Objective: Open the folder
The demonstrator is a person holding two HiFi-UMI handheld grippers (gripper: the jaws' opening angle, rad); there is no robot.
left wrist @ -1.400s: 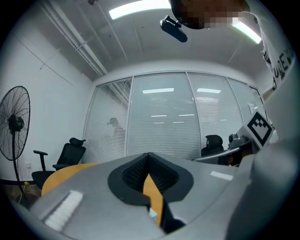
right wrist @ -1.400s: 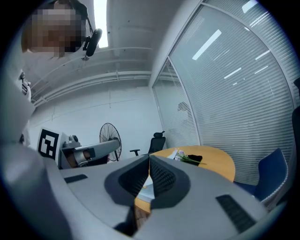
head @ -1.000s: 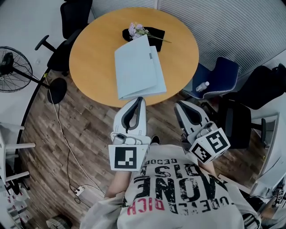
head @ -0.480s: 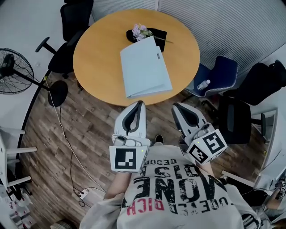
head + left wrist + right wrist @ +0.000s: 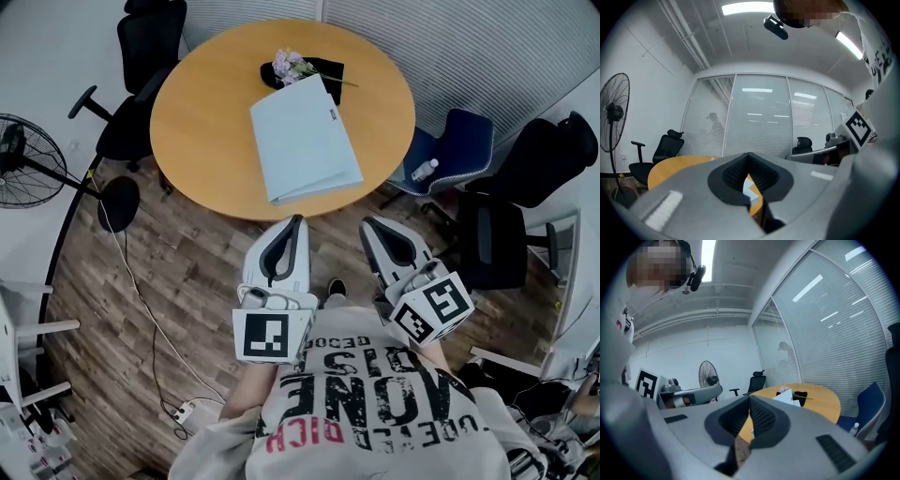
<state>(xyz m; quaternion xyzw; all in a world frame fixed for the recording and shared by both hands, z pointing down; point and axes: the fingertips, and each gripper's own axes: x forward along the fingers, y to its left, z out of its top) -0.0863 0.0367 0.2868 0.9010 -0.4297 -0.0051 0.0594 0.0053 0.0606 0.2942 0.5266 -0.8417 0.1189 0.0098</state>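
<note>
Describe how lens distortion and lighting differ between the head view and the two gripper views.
Head view: sharp, evenly lit, no glare on the pale blue paper folder or the round orange wooden table. Left gripper view: strong fisheye, black corners, a bright ceiling light strip. Right gripper view: same fisheye; the glass wall with grey blinds curves and reflects lamps.

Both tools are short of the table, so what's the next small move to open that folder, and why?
Probably reach forward: the left tool and right tool are shut, empty and short of the round table, where the pale blue folder lies closed.
</note>
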